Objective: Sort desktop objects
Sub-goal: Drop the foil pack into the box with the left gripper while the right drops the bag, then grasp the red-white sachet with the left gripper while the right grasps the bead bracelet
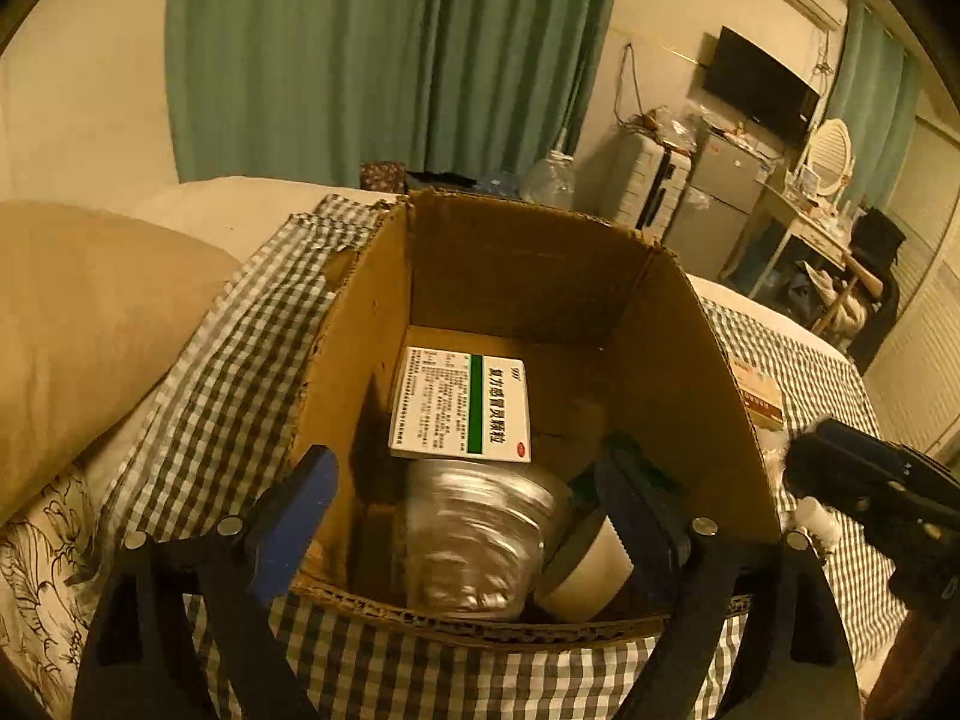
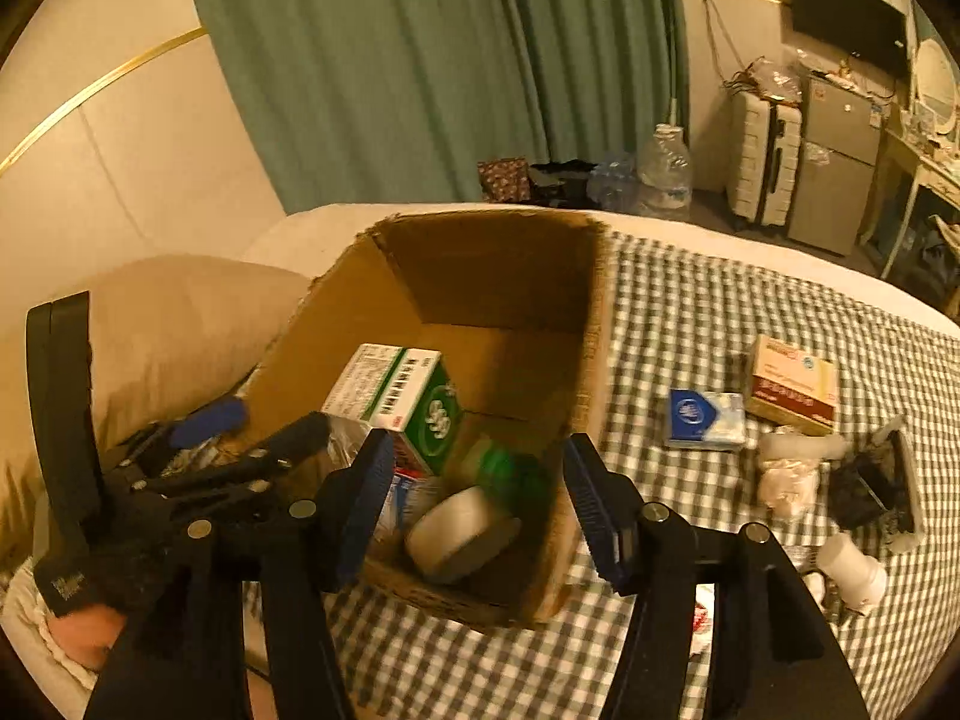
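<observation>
Dim, warm yellow light; fisheye pictures with dark rounded corners.
Inside the cardboard box (image 1: 528,276) deep shadow lies along the walls; the clear plastic container (image 1: 474,540) and green bottle (image 2: 510,468) there are smeared by motion blur, and lines bend near the edges.

Open brown cardboard box (image 1: 528,276) on checked bedcover (image 1: 252,324) holds a white-and-green medicine carton (image 1: 462,408), clear plastic container (image 1: 480,534) and pale tape roll (image 1: 591,576). Left gripper (image 1: 468,516) jaws spread wide, gripping nothing.

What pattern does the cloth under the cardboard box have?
The cloth has a dark-and-white check pattern, best seen in the right wrist view.
</observation>
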The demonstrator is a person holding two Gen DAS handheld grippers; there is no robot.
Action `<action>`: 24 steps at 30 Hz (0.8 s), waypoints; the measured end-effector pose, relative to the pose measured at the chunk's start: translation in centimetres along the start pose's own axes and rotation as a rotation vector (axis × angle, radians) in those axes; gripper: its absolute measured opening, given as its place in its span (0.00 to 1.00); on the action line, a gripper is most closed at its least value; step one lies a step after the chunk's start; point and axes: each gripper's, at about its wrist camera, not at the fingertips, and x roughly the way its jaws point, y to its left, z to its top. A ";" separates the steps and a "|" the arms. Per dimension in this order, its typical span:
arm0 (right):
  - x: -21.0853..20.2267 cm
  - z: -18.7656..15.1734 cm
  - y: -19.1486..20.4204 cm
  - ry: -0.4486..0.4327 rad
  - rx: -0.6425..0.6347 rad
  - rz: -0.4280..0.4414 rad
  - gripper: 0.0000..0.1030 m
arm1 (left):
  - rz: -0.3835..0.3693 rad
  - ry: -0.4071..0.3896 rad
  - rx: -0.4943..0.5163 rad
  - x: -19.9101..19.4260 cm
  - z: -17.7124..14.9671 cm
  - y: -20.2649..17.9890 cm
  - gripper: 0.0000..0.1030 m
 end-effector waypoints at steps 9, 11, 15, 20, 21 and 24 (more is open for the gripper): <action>-6.8 -3.4 -8.3 -0.065 0.101 -0.158 0.56 | -0.063 -0.041 0.020 -4.0 -1.7 -4.8 0.96; -8.1 -4.6 -10.7 -0.064 0.142 -0.188 0.56 | -0.101 -0.043 0.027 -4.9 -2.7 -6.9 0.96; -10.1 -7.4 -15.0 -0.067 0.244 -0.228 0.56 | -0.175 -0.033 0.055 -5.6 -5.3 -11.7 0.97; -11.2 -10.0 -18.1 -0.057 0.311 -0.234 0.56 | -0.189 0.008 0.154 -4.6 -9.0 -17.7 0.97; -11.1 -10.5 -18.7 -0.054 0.323 -0.229 0.56 | -0.185 0.009 0.171 -4.4 -9.7 -18.5 0.97; -10.6 -11.5 -20.1 -0.038 0.354 -0.207 0.56 | -0.190 0.032 0.207 -3.3 -11.5 -20.0 0.97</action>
